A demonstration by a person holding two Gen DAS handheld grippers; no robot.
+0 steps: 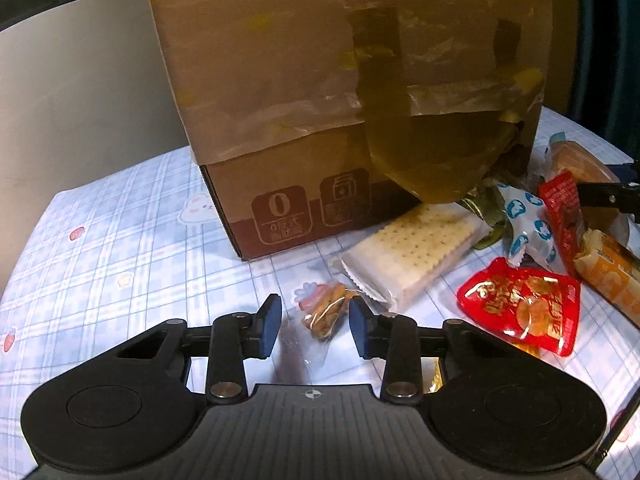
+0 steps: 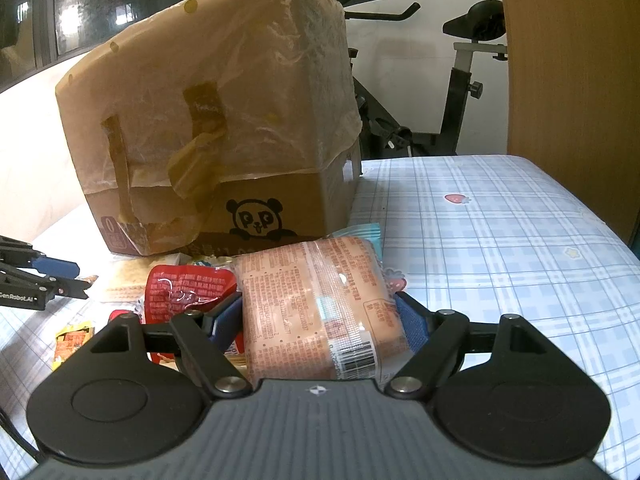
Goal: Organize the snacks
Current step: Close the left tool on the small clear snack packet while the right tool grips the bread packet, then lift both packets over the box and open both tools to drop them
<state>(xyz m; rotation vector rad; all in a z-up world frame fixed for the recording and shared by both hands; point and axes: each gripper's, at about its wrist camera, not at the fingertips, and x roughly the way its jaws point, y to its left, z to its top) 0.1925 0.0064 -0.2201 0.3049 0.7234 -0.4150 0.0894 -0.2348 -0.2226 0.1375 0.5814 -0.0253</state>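
Observation:
My left gripper (image 1: 316, 328) hovers low over the plaid cloth, jaws partly apart. A small clear-wrapped brown snack (image 1: 326, 314) lies between its blue pads (image 1: 269, 330), close to the right one, with a gap on the left. My right gripper (image 2: 320, 320) is shut on a large pinkish-orange bread package (image 2: 320, 288), a pad against each side. Beside it lie a cracker pack (image 1: 416, 248), a red pouch (image 1: 520, 304), a blue-and-white wrapper (image 1: 524, 220) and an orange pack (image 1: 612, 276). The left gripper's fingers (image 2: 52, 276) show at the far left of the right wrist view.
A tall cardboard box (image 1: 280, 80) wrapped in tape and film stands on the plaid tablecloth (image 1: 120, 260) just behind the snacks. An exercise bike (image 2: 460, 80) and a wooden panel (image 2: 572, 80) stand beyond the table. Bare cloth (image 2: 500, 240) stretches to the right of the box.

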